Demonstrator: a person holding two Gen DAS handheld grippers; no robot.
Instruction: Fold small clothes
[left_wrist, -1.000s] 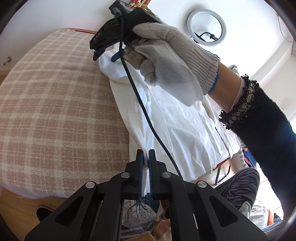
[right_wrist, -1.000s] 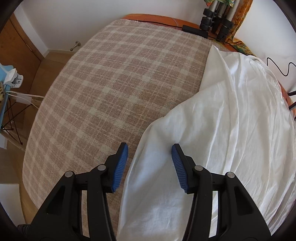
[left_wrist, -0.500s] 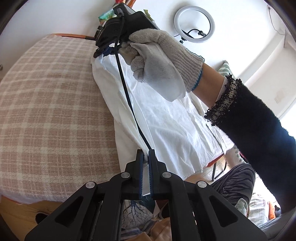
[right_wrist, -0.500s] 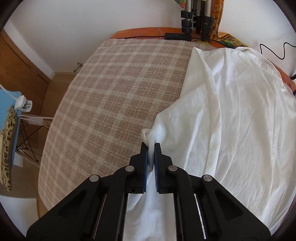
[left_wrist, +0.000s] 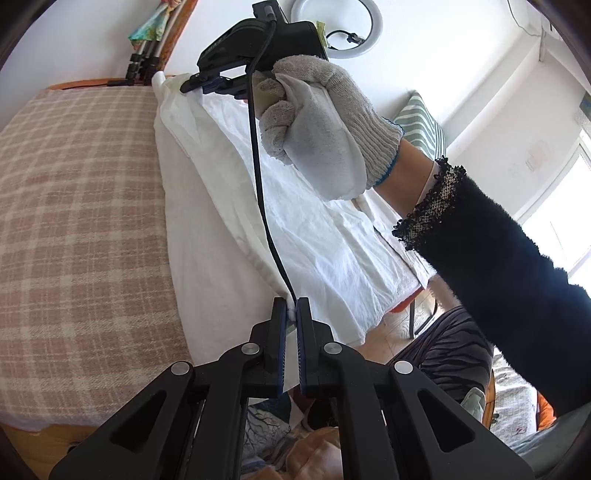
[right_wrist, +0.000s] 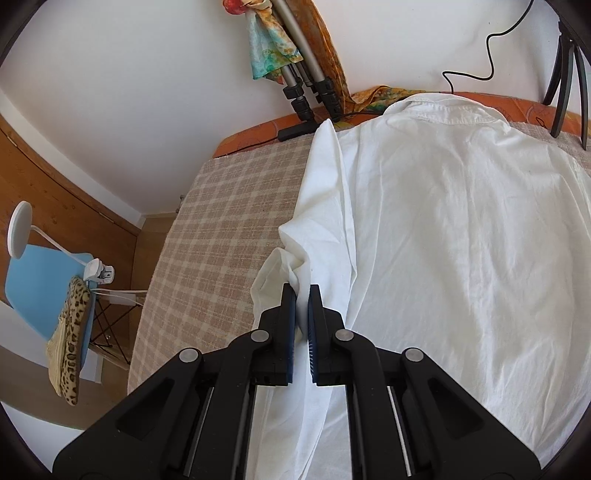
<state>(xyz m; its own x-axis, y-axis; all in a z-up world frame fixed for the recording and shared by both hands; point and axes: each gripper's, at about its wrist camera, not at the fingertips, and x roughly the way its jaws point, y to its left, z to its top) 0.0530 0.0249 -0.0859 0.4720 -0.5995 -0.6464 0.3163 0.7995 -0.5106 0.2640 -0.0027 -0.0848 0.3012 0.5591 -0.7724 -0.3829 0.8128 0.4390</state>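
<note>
On the plaid-covered surface (right_wrist: 221, 229), a white shirt (right_wrist: 461, 240) lies spread, collar (right_wrist: 443, 110) toward the far wall, back side up as far as the wrinkled cloth lets me tell. Left hand-held gripper (left_wrist: 290, 314): jaws together, clamped on the shirt's near edge, a nub of white fabric showing between the blue pads. Right hand-held gripper (right_wrist: 301, 295): jaws have just closed and now pinch a bunched fold at the shirt's left edge, lifted off the cloth. Seen from the left wrist, that edge rises as a raised ridge running between the two grips. Gloved hand (left_wrist: 325, 125) grips the right tool; black cable (left_wrist: 262, 184) hangs from it across the shirt. Tripod legs (right_wrist: 306, 88) stand at the far edge. Blue chair (right_wrist: 48, 280) beside the surface, lower left.
</note>
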